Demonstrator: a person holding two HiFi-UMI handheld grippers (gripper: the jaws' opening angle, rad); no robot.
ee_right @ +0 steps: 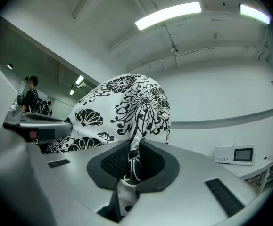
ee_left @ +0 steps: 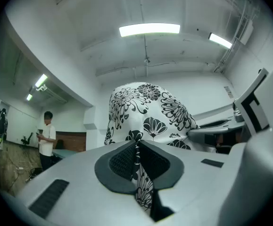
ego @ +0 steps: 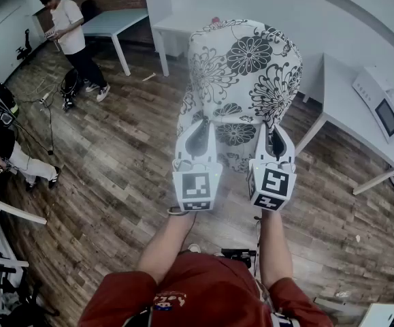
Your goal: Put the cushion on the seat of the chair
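The flowered cushion hung in the air above the wood floor. The left tongs and right tongs were each clamped on its lower edge, seemingly sharing its bulk to carry it steadily.

The floral cushion, pinched between the jaws of both tools, screens part of the wooden floor at 12 o'clock in the head view. Its lower edge disappears behind the left tool and right tool, whose marker cubes cover the holder's hands. At 3 o'clock the desk runs out of frame, and the screen of the white device on it is too small to read. At 9 o'clock a seated person is cut off by the edge.
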